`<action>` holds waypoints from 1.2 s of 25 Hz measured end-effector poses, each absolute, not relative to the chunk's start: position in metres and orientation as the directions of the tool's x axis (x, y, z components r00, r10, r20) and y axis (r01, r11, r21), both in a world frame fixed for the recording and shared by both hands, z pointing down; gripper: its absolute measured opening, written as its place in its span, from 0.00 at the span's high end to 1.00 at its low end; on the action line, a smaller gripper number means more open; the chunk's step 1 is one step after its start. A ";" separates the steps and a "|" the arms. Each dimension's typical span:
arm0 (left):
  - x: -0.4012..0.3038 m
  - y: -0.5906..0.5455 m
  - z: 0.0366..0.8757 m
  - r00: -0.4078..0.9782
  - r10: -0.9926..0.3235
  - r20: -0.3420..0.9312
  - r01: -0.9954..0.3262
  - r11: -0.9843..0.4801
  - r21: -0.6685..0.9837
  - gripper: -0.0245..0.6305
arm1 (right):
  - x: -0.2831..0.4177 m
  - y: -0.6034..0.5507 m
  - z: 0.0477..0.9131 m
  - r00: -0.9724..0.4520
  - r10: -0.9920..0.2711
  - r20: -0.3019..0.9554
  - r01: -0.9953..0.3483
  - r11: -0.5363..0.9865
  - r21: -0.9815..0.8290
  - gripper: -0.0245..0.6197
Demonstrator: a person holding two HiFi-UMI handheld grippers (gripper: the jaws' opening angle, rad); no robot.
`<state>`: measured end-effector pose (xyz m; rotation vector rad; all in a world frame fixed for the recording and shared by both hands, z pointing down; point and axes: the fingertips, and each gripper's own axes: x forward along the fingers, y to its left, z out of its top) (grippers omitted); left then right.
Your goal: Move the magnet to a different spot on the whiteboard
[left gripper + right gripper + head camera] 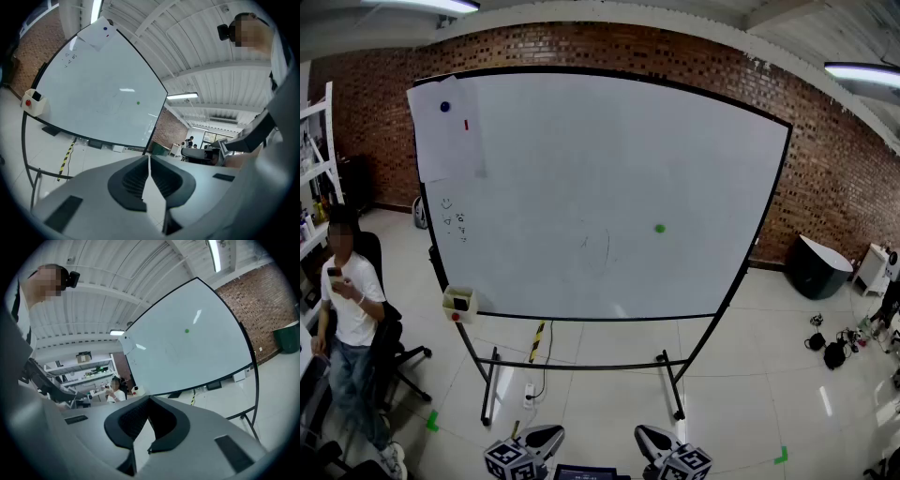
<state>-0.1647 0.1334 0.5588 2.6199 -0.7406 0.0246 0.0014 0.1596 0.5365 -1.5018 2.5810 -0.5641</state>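
A small green magnet (660,228) sticks to the right of the middle of the large whiteboard (581,169) on its rolling stand. It also shows as a green dot in the left gripper view (138,103) and the right gripper view (187,331). Both grippers sit low at the bottom edge of the head view, well short of the board: my left gripper (542,438) and my right gripper (654,439). The left gripper's jaws (149,157) meet with nothing between them. My right gripper (149,398) is shut and empty too.
A paper sheet (445,131) hangs at the board's top left under a blue magnet (444,107) and a red one (467,125). An eraser holder (459,302) sits at the lower left edge. A seated person (352,319) is at the left. A black bin (817,267) and cables (834,352) lie to the right.
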 end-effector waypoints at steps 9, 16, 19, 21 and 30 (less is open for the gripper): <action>-0.191 0.108 0.574 0.815 -0.557 0.160 -0.570 -0.722 0.391 0.92 | -0.012 0.125 0.555 -0.553 -0.827 0.101 -0.786 0.478 -0.392 0.95; -0.174 0.064 0.576 0.787 -0.590 0.180 -0.608 -0.695 0.384 0.92 | 0.006 0.065 0.558 -0.590 -0.803 0.085 -0.759 0.517 -0.395 0.95; -0.152 0.036 0.571 0.787 -0.589 0.182 -0.610 -0.700 0.372 0.92 | 0.022 0.039 0.550 -0.604 -0.794 0.067 -0.749 0.537 -0.389 0.95; -0.130 0.016 0.567 0.790 -0.588 0.172 -0.605 -0.705 0.370 0.92 | 0.039 0.022 0.548 -0.605 -0.794 0.065 -0.748 0.539 -0.387 0.95; -0.056 -0.057 0.542 0.802 -0.576 0.158 -0.590 -0.723 0.359 0.92 | 0.100 -0.048 0.543 -0.618 -0.785 0.041 -0.726 0.551 -0.411 0.95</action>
